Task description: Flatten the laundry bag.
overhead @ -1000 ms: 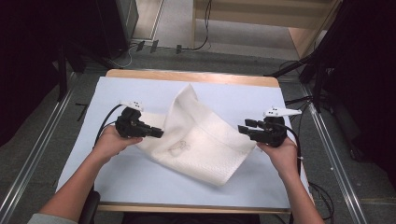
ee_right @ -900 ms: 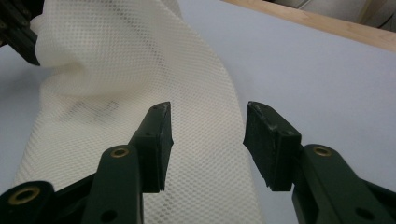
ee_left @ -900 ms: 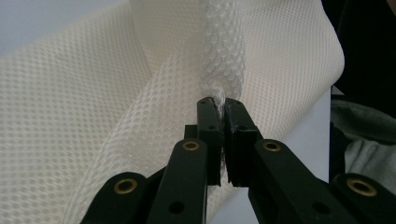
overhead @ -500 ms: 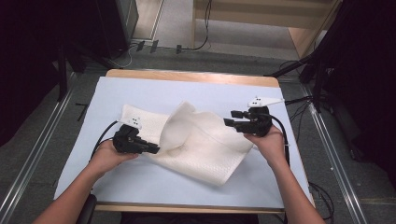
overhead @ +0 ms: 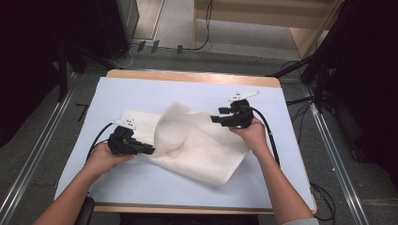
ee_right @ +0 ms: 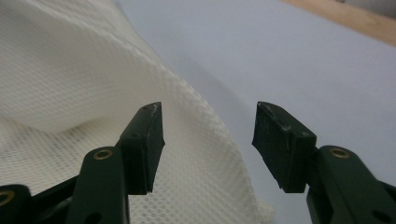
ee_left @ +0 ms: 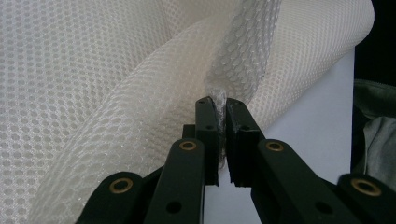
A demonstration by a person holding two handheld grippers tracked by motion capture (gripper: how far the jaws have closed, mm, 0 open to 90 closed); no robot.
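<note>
A white mesh cloth [overhead: 202,150] lies crumpled on the pale blue table top [overhead: 141,93], with one flap arched up in the middle. My left gripper [overhead: 149,151] sits at the cloth's left side. In the left gripper view the left gripper [ee_left: 222,105] is shut on a thin pinch of the mesh cloth [ee_left: 116,70]. My right gripper [overhead: 215,117] hovers at the cloth's far right edge. Its jaws have just been opening, and in the right gripper view the right gripper [ee_right: 208,130] stands wide open over the cloth [ee_right: 70,79], its pads touching nothing.
The table's wooden rim [overhead: 187,76] runs along the far side. Black cables [overhead: 272,136] trail from both grippers across the table. Dark equipment [overhead: 94,23] stands at the far left, a wooden cabinet [overhead: 300,28] at the far right, and metal rails [overhead: 33,154] flank the table.
The left gripper has drawn its pinch of cloth toward the near left, so the flap arches over. The right gripper has moved left and away from the person, and its jaws stand wider.
</note>
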